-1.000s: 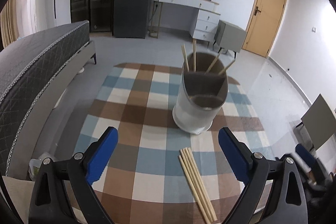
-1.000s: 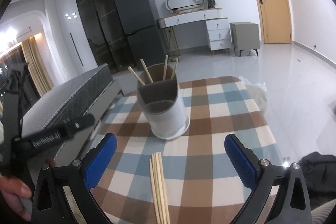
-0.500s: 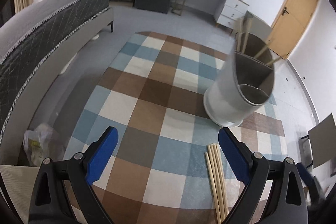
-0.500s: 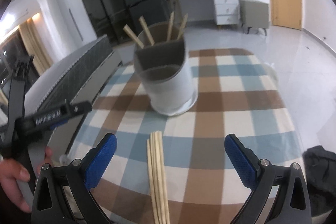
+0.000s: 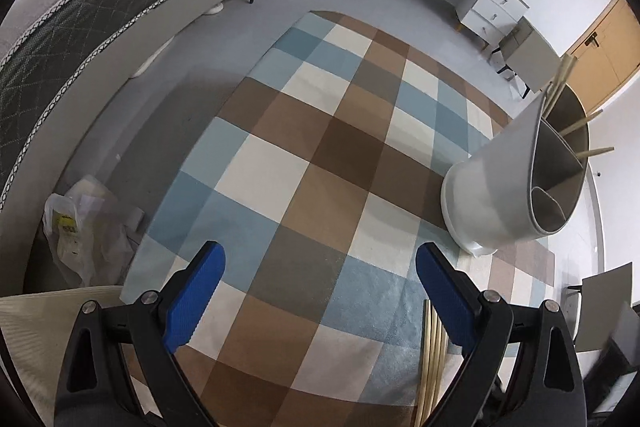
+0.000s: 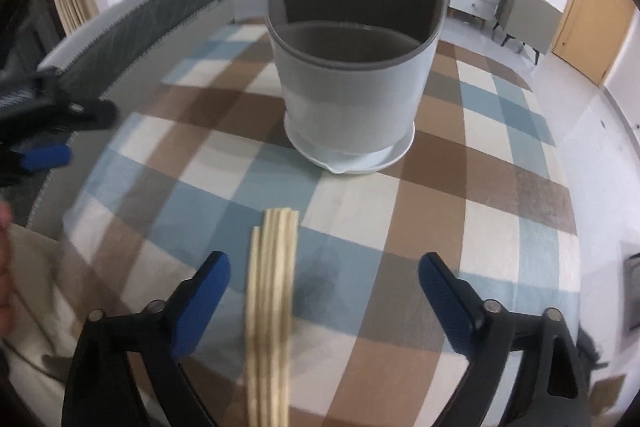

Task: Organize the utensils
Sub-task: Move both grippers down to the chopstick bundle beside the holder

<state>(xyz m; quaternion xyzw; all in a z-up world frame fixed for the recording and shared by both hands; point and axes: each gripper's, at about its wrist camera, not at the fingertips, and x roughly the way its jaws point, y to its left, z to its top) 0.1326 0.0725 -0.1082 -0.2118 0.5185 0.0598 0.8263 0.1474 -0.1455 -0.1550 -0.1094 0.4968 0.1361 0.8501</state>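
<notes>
Our right gripper [image 6: 324, 291], jaws just narrowing but empty, straddles the chopsticks [image 6: 272, 291] near the surface's edge, readying a pickup for the holder [image 6: 352, 67].

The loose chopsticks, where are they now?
In the right wrist view, the loose chopsticks lie on the checked cloth, in front of the holder.

Bundle of chopsticks [image 6: 269, 307] blurred, near ends cut off at bottom edge. In left wrist view, same bundle [image 5: 430, 359] partly hidden behind blue pad [image 5: 444, 291]. Left gripper [image 6: 48, 147] smeared at frame edge.
</notes>
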